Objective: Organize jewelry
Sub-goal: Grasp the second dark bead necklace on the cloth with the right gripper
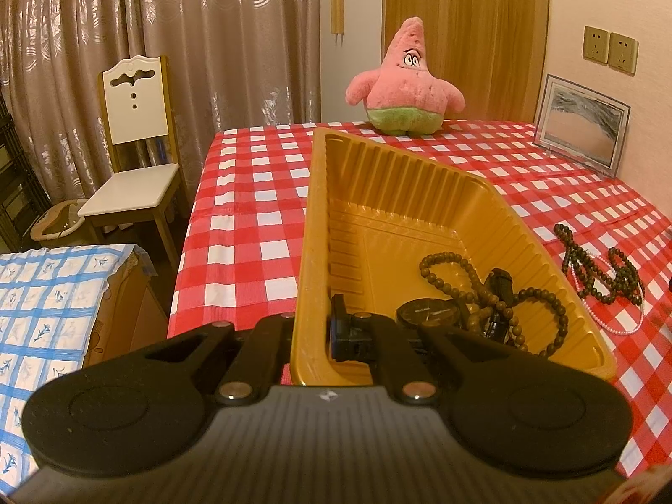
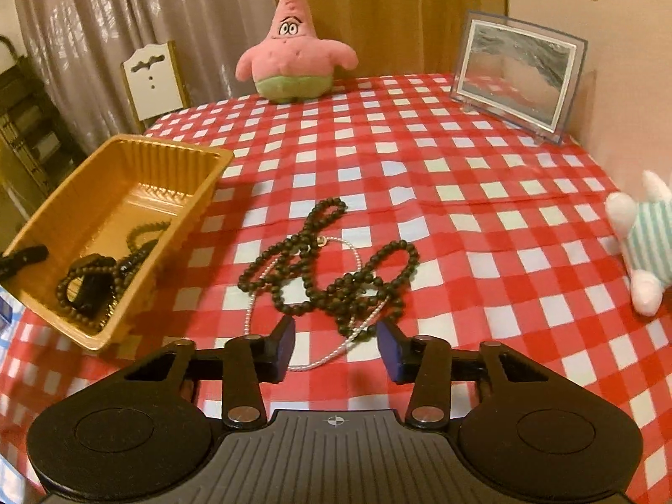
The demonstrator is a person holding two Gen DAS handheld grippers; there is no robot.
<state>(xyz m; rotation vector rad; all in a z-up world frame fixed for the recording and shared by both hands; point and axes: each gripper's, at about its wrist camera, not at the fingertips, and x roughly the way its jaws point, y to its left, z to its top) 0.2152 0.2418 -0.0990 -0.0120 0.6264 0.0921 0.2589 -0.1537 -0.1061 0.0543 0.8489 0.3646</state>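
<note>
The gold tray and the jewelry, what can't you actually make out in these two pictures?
- Left wrist view: the gold tray's near wall is clamped by the left gripper, which covers part of the watch.
- Left wrist view: the dark bead necklace on the tablecloth nears the right edge.
- Right wrist view: how the pearl strand and dark beads tangle is unclear.
- Right wrist view: the striped plush is cut off by the edge.

At the far edge of my bench, which wears a red-and-white checked cloth (image 2: 462, 193), a pink Patrick Star plush (image 2: 294, 50) stands upright. To its right I see a framed sand picture (image 2: 516, 75) propped near the wall, below two wall sockets (image 1: 611, 49). A white chair (image 1: 138, 147) stands before the curtain (image 1: 189, 33). A striped plush toy (image 2: 642, 243) lies at my right.
</note>
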